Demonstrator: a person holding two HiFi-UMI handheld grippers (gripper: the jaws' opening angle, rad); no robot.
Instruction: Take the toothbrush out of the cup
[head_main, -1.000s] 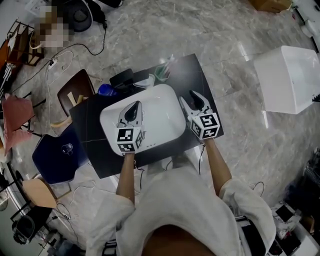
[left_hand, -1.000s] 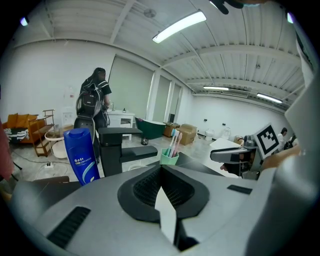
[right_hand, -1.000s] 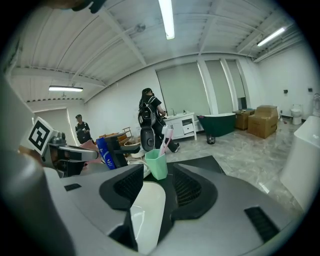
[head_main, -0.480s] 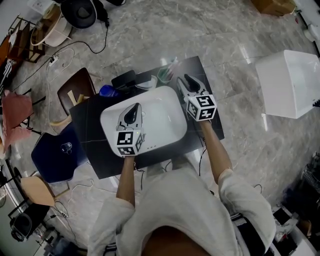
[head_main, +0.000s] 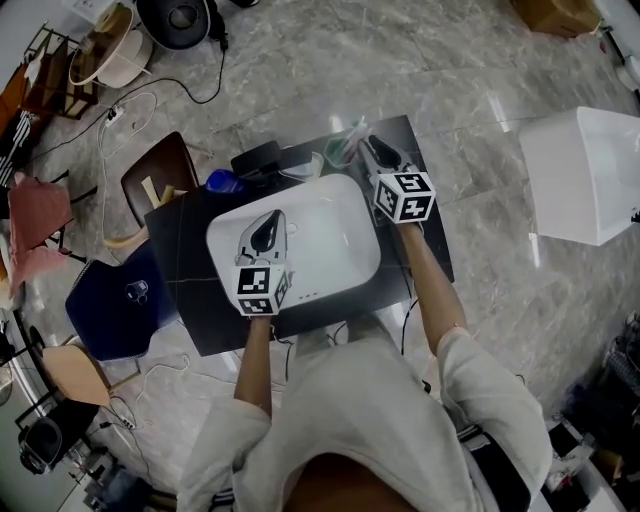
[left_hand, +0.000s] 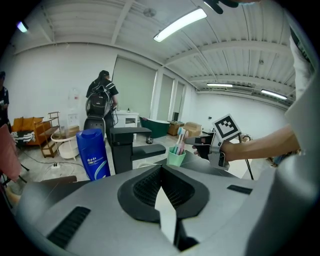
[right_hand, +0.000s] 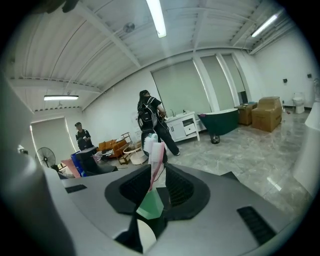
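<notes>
At one o'clock from the basin (head_main: 340, 215), on the far edge of the black table (head_main: 185, 290): mint-green cup (head_main: 342, 153), with pink-handled toothbrush (right_hand: 158, 162) upright inside, pale bristle head on top, beside a second brush (right_hand: 151, 142). Dead ahead at twelve o'clock of the right claw (head_main: 370, 146), showing in the slot between its jaws. Just been closing, partly apart, not visibly pressing on the handle. Left claw (head_main: 270, 218) over the basin, shut and empty.
</notes>
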